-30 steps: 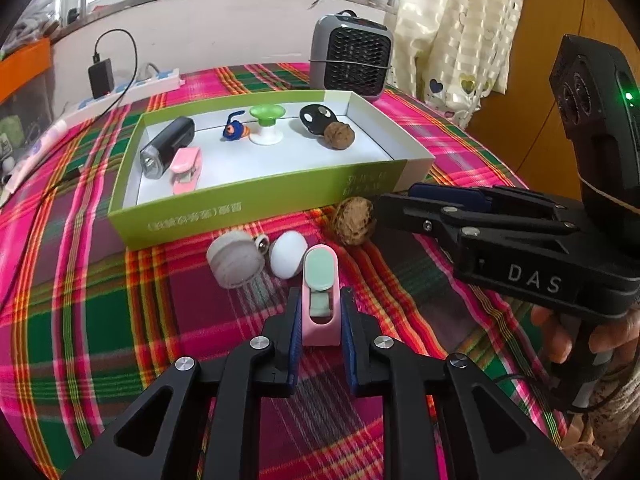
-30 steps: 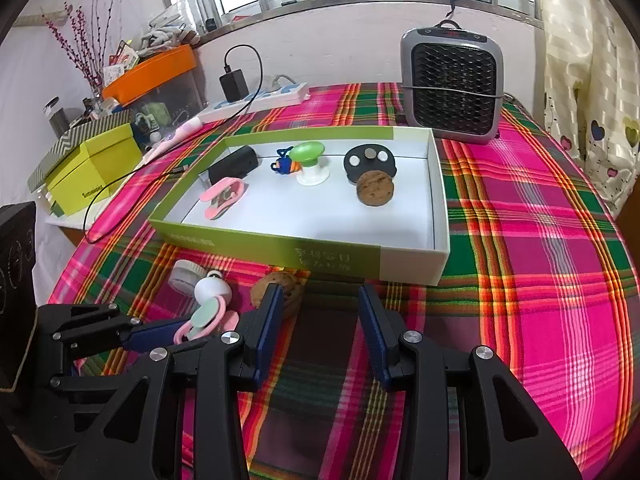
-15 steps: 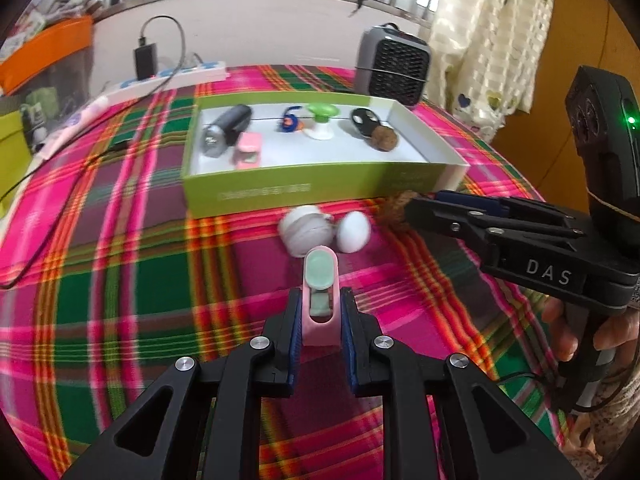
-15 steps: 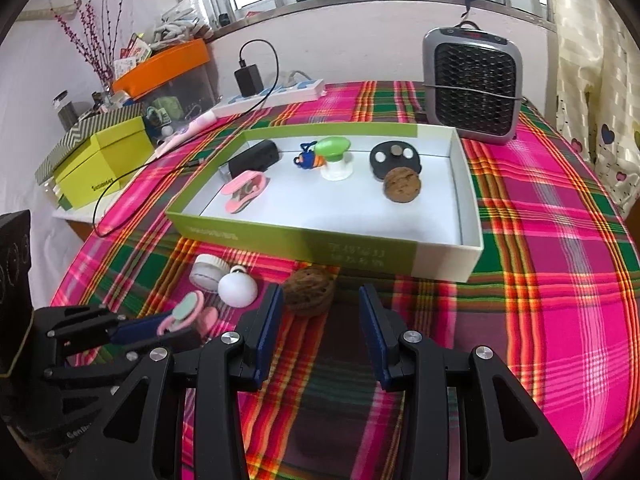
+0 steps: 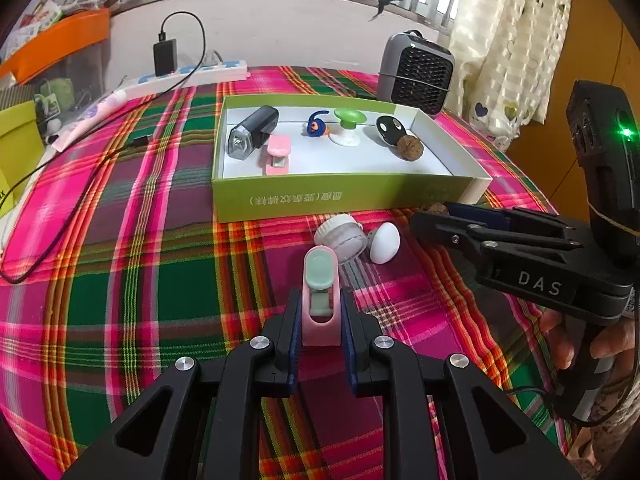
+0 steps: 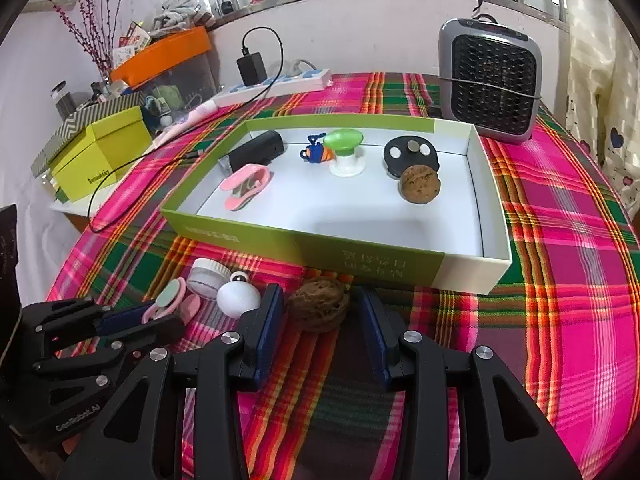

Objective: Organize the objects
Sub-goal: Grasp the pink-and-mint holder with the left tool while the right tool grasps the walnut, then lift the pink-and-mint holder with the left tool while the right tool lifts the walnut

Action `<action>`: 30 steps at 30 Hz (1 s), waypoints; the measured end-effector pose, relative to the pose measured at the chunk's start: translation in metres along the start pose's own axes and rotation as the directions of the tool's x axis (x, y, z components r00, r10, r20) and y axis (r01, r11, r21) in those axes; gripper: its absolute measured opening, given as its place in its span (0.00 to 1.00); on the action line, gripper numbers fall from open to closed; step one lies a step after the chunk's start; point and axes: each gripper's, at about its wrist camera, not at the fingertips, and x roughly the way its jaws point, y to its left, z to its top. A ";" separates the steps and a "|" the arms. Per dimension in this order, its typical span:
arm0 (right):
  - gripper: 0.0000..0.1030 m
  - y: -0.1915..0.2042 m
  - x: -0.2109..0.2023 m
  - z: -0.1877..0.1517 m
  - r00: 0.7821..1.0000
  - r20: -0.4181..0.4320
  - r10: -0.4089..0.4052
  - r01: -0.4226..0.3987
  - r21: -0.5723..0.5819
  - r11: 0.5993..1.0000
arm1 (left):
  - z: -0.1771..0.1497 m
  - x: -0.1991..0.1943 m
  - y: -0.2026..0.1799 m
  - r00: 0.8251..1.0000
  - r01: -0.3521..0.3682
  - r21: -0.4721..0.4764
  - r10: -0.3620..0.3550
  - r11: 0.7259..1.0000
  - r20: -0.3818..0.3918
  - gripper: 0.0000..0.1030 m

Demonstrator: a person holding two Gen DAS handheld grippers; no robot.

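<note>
- The left gripper pinched a small pink plastic clip with a mint-green pad by its two long flat sides, near the hinged back end; the clip sat in front of the shallow green-walled cardboard box with a white floor, just short of its near wall
- The clip looked light and rigid, with smooth plastic sides that could slide between the pads; I judged a hold on the flat flanks the safest, since squeezing top and bottom would only spring it open
- The right gripper was spread, its jaws either side of a brown wrinkled walnut without clear contact; the nut lay just in front of the box wall
- The walnut seemed hard, light and round, likely to roll or pop out unless taken across its widest middle; its rough shell should give grip
- Between clip and walnut, in front of the box, lay a white ribbed round plastic case and a white egg-shaped knob, touching or nearly so
- Inside the box stood a second pink clip, a black torch, a green-topped white suction cup and another walnut
</note>
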 end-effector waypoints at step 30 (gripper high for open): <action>0.33 0.001 0.004 0.001 1.000 -0.019 -0.016 0.016 -0.038 0.999 | 0.006 0.006 -0.002 1.000 -0.009 0.003 0.009 1.000 -0.001 0.15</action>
